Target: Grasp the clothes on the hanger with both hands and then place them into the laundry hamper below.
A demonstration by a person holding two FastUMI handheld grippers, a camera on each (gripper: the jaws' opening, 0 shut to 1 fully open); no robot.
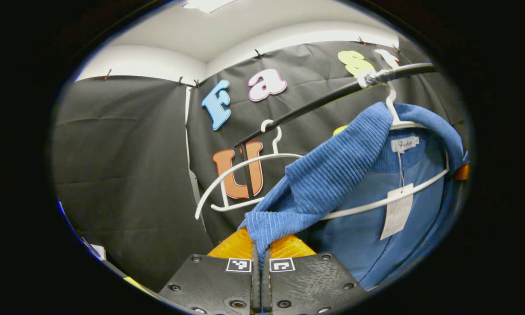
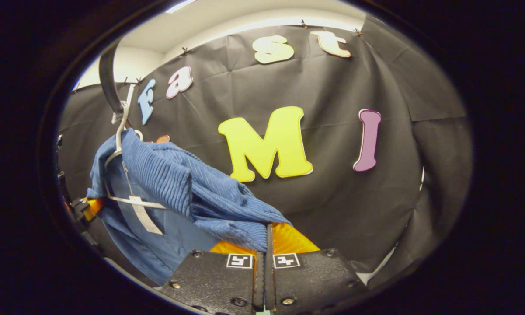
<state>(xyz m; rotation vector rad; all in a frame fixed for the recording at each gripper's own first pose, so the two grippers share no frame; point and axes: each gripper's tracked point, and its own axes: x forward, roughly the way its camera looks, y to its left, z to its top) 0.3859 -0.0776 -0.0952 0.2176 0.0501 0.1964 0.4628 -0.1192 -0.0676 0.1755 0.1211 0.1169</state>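
A blue ribbed sweater [image 1: 332, 175] hangs on a white hanger [image 1: 393, 199] from a black rail [image 1: 323, 98]. A paper tag dangles inside its collar. My left gripper [image 1: 261, 251] is shut on the ribbed edge of the sweater's left shoulder, which stretches down toward the fingers. In the right gripper view the same sweater [image 2: 175, 183] hangs at the left on its hanger [image 2: 122, 199], and my right gripper [image 2: 264, 245] is shut on its other ribbed edge, pulled toward me. The hamper is hidden below.
A second, bare white hanger [image 1: 245, 175] hangs on the rail to the left of the sweater. Black cloth walls close the booth behind and to both sides. The other gripper's body [image 2: 85, 208] peeks out at the sweater's far left edge.
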